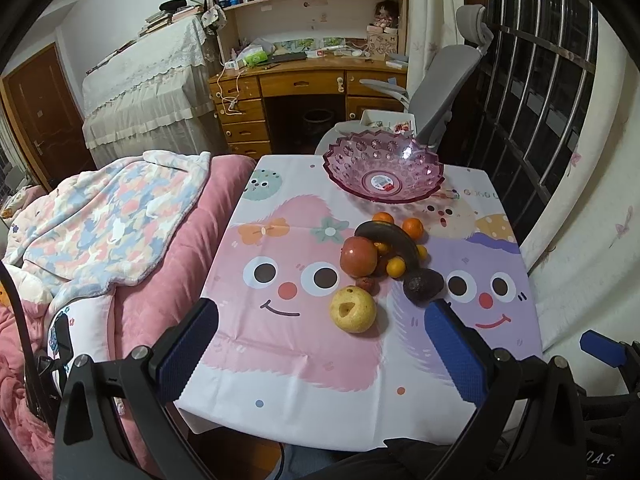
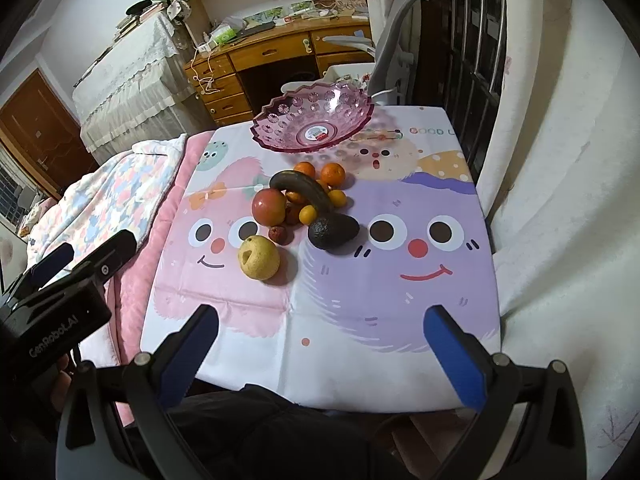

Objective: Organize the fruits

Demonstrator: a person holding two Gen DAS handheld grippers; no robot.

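A pile of fruit lies mid-table: a yellow pear (image 1: 353,309) (image 2: 259,258), a red apple (image 1: 359,255) (image 2: 268,206), a dark avocado (image 1: 423,284) (image 2: 333,231), a blackened banana (image 1: 390,239) (image 2: 302,187), several small oranges (image 1: 413,227) (image 2: 333,173) and a small red date (image 1: 365,283) (image 2: 277,234). An empty pink plastic bowl (image 1: 384,166) (image 2: 316,116) stands at the far side. My left gripper (image 1: 322,344) is open and empty above the near edge, short of the pear. My right gripper (image 2: 320,350) is open and empty above the near edge.
The table wears a cartoon-face cloth (image 1: 288,264) (image 2: 400,280). A bed with a pink quilt (image 1: 168,264) lies along its left. A grey office chair (image 1: 436,92) and a wooden desk (image 1: 288,84) stand beyond. A curtain (image 2: 560,220) hangs on the right.
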